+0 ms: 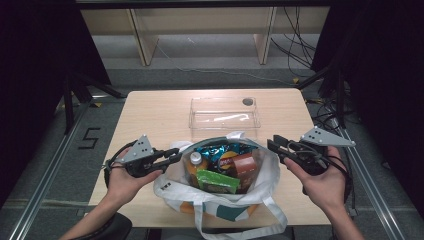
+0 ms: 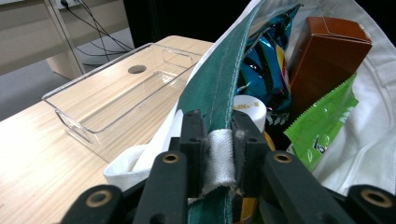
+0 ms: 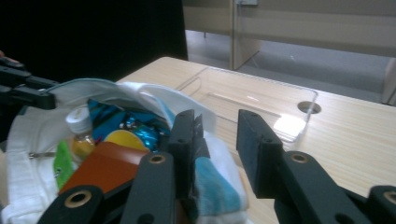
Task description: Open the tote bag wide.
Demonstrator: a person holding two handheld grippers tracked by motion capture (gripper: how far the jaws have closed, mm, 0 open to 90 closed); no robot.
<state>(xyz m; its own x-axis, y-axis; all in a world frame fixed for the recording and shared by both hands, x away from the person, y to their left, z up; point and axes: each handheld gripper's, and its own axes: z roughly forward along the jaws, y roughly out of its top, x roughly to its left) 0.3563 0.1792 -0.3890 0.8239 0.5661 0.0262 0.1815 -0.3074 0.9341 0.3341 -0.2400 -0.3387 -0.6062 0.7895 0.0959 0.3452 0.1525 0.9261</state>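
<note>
Tote bag (image 1: pixel 220 197) gripped on one side only

Left gripper (image 2: pixel 218 140) jaws clamp the bag's rim; right gripper (image 3: pixel 217 140) jaws stand apart, so pulling could tip the bottle (image 1: pixel 195 161) out.

White tote bag (image 1: pixel 220 200), packed, upright

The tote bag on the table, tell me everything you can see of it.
The tote bag is white cloth with a green-edged rim, standing open on the near part of the table. It holds a bottle, snack packets and a brown box. The left gripper is shut on its rim; the right gripper has its jaws apart at the opposite edge.
</note>
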